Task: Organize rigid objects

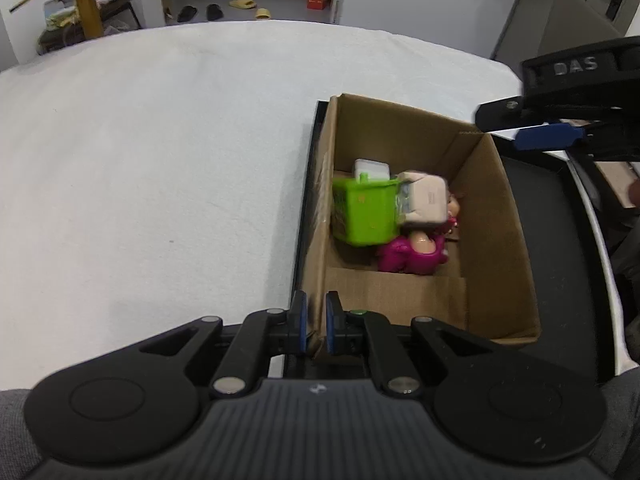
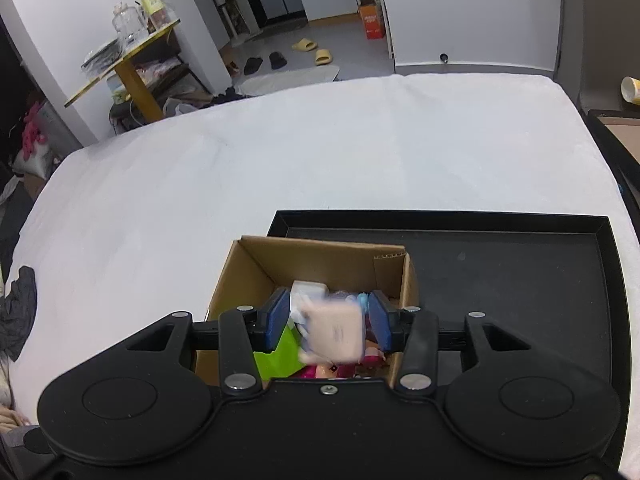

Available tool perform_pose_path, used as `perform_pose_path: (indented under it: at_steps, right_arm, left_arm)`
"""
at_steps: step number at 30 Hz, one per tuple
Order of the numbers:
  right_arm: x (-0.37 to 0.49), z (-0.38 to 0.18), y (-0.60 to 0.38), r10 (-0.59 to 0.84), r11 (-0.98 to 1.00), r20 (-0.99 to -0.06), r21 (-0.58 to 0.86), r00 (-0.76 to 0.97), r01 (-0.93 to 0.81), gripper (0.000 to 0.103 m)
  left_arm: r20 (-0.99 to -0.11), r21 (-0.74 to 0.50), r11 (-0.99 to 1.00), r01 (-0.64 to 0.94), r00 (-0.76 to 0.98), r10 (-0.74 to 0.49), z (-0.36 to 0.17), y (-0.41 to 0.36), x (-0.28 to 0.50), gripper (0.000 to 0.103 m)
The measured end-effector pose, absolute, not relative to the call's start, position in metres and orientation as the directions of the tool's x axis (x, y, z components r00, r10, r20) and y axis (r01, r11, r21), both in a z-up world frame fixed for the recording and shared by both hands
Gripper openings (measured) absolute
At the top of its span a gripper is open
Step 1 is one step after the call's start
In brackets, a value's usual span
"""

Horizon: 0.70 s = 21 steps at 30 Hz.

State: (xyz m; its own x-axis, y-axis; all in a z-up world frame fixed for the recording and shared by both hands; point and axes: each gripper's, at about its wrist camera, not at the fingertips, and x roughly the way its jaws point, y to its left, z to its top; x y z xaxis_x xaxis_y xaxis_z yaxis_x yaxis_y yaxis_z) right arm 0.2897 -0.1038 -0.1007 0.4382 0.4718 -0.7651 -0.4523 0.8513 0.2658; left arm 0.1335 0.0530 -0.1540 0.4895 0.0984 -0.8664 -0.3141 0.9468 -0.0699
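A cardboard box (image 1: 496, 216) stands in a black tray (image 1: 552, 208) on the white-covered table. Inside it are a green toy bin (image 1: 366, 212), a pink doll (image 1: 408, 254), a white case (image 1: 372, 169) and a blurred white cube (image 1: 426, 202) resting across the bin and doll. My left gripper (image 1: 315, 320) is shut on the box's near left wall. My right gripper (image 1: 520, 124) hovers above the box's far right corner, nothing between its pads. In the right wrist view the right gripper (image 2: 330, 316) stands open over the box (image 2: 320, 256), the cube (image 2: 338, 330) below the fingers, apart from them.
The tray (image 2: 500, 280) has bare floor to the right of the box. The white table cover (image 1: 160, 160) spreads wide to the left and far side. A yellow paper cup (image 2: 632, 90) lies at the far right, a dark cloth (image 2: 20, 312) at the table's left edge.
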Motion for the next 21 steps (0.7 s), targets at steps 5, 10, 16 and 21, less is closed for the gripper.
perform_pose_path:
  at_steps: [5,10,16,21]
  right_arm:
    - [0.287,-0.097,-0.115,0.471,0.855,-0.762,0.273,0.443,-0.440,0.044]
    - [0.280,-0.098,-0.129,0.470,0.862,-0.763,0.288,0.443,-0.417,0.044]
    - [0.264,-0.101,-0.146,0.474,0.867,-0.761,0.317,0.442,-0.385,0.049]
    - [0.254,-0.105,-0.160,0.480,0.867,-0.759,0.337,0.440,-0.367,0.054]
  left_arm:
    - [-0.866,-0.078,0.947,-0.313,0.492,0.091,-0.154,0.053,0.134,0.008]
    - [-0.866,-0.087,0.944,-0.319,0.493,0.087,-0.154,0.056,0.132,0.008]
    - [-0.868,-0.099,0.948,-0.304,0.492,0.067,-0.149,0.055,0.133,0.010]
    - [-0.874,-0.118,0.944,-0.309,0.484,0.049,-0.141,0.057,0.136,0.010]
